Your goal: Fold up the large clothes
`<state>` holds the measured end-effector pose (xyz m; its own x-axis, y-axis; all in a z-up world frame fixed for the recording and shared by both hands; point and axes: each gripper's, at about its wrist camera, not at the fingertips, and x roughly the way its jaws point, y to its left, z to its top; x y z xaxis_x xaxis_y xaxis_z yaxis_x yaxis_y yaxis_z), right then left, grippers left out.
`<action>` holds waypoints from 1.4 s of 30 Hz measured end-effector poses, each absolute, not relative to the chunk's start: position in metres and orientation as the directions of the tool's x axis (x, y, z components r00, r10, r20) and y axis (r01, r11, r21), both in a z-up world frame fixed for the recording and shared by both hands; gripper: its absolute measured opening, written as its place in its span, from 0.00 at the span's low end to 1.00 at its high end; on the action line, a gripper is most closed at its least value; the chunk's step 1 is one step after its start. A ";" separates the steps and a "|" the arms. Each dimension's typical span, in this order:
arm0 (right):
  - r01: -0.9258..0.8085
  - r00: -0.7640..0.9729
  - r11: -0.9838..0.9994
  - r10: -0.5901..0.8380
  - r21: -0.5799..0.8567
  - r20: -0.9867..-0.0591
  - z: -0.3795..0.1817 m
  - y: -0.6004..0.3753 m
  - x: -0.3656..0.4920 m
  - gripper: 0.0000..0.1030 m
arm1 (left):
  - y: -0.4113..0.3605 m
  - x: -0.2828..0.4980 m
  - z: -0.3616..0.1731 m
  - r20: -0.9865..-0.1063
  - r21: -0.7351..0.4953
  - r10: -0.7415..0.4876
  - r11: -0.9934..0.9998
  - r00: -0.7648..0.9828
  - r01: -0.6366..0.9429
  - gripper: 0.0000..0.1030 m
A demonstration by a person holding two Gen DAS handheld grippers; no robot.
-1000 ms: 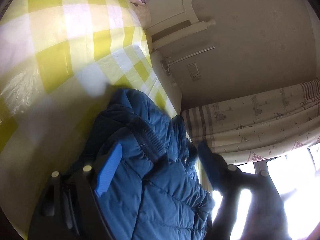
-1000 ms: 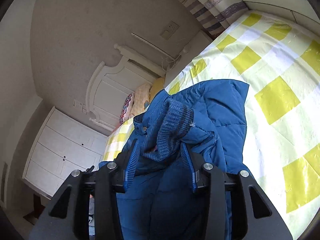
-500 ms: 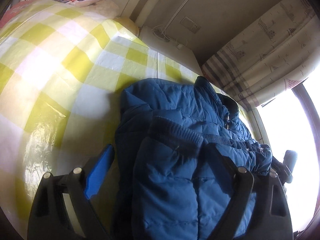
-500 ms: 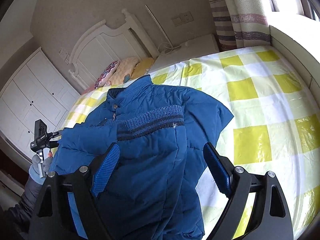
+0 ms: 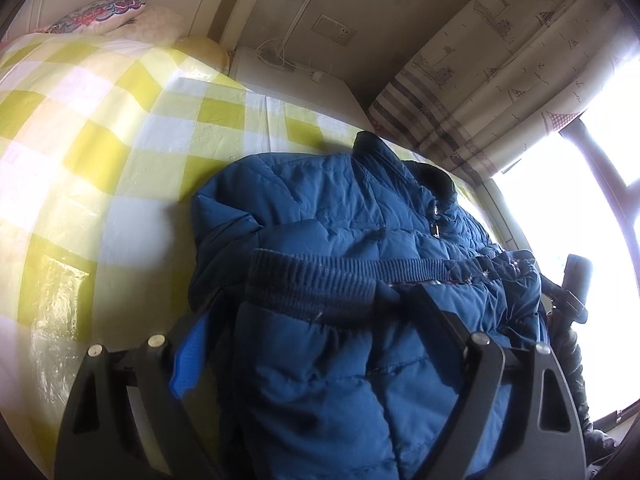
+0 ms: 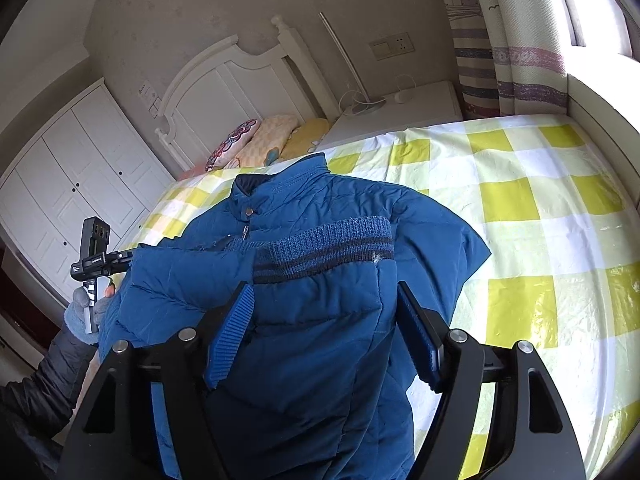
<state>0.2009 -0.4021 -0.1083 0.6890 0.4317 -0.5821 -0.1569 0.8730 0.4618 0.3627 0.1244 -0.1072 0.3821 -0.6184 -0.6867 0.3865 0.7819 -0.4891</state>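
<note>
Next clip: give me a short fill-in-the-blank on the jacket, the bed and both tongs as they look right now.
1. The jacket is coloured ____.
2. It lies on a bedcover checked white and ____.
3. The right tongs are ____, one pad either side of the folded sleeve.
4. The left tongs are ____ too.

Missing: blue; yellow; open; open

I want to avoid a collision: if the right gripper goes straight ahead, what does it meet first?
Probably the jacket: the open right gripper straddles its sleeve, with the knit cuff just ahead. Depth is unclear.
</note>
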 end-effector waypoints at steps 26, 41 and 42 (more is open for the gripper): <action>-0.022 0.916 0.908 -0.150 -0.419 -0.373 -0.073 -0.283 0.134 0.21 | 0.115 0.308 -0.083 -0.626 -0.181 -0.419 0.898 0.657 0.400 0.20; 0.031 0.938 0.991 -0.074 -0.132 -0.339 0.042 -0.338 0.200 0.16 | 0.097 0.352 0.070 -0.466 -0.152 -0.377 0.925 0.801 0.347 0.18; 0.041 0.922 0.992 -0.083 -0.117 -0.377 0.038 -0.340 0.219 0.16 | 0.089 0.369 0.066 -0.490 -0.135 -0.347 0.937 0.800 0.324 0.18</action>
<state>0.2191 -0.3403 0.0377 0.9223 -0.0827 -0.3774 0.0413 0.9923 -0.1166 0.3694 0.0887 0.0660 0.7995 -0.3470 -0.4903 0.3236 0.9365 -0.1351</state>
